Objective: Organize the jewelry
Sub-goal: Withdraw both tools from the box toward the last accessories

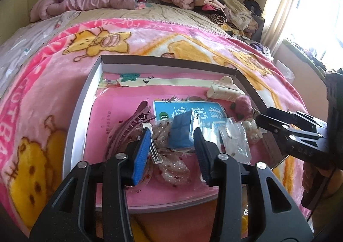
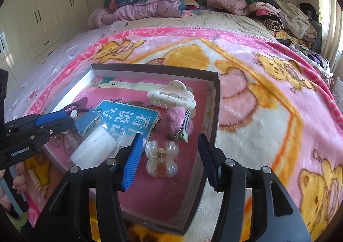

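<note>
In your left wrist view, the near edge of the shallow box (image 1: 84, 100) is hidden behind the left gripper (image 1: 171, 152). The glitter hair bow (image 1: 173, 167) lies partly under its blue pad, and the dark red hair claw (image 1: 130, 126) is half covered too. The small things inside the clear plastic bag (image 1: 234, 143) are too tiny to name. In your right wrist view, the white item in a clear bag (image 2: 96, 147) is blurred, and the hand (image 2: 12, 179) at the left is cut by the edge.
</note>
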Available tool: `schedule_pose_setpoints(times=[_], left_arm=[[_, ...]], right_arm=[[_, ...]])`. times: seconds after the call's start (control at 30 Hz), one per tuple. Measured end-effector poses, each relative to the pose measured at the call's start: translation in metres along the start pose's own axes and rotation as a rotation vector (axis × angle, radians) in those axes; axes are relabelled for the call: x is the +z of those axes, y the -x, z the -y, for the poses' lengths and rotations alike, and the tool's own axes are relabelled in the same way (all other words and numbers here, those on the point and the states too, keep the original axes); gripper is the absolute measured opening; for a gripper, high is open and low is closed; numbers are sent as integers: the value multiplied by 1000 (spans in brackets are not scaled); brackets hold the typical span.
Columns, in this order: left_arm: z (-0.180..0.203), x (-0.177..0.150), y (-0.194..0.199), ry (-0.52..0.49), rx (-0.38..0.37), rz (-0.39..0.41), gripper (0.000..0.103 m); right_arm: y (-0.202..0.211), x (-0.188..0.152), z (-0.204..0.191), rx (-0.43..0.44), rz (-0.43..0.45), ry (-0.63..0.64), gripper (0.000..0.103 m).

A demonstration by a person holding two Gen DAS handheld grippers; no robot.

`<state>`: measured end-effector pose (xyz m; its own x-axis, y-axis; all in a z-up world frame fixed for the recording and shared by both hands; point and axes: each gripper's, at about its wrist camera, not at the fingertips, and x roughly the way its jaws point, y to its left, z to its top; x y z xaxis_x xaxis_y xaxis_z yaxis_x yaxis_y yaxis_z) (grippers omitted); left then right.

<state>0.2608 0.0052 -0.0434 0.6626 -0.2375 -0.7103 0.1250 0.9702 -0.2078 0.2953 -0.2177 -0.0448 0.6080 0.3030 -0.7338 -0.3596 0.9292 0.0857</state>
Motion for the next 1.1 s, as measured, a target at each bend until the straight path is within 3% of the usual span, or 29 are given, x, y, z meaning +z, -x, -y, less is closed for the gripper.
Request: schedule_pose_setpoints(times=[0.17,0.33,0.5,0.67,1.1], left_arm=[[0,0,8,6,4,6,46],[-1,-1,19,10,14,14,52],[1,-1,37,17,21,33,72],[2,-4,50,29,31,35,89],[-3,-34,77,27,107,11,91]], right_arm=[[15,-5,-3,5,13,7,60],[33,-10,-3,8,37,0,75],[52,-14,-4,8,68,-4,85],[68,-16,-8,9,86,8,89],[86,-34,-28,56,80,52,89]])
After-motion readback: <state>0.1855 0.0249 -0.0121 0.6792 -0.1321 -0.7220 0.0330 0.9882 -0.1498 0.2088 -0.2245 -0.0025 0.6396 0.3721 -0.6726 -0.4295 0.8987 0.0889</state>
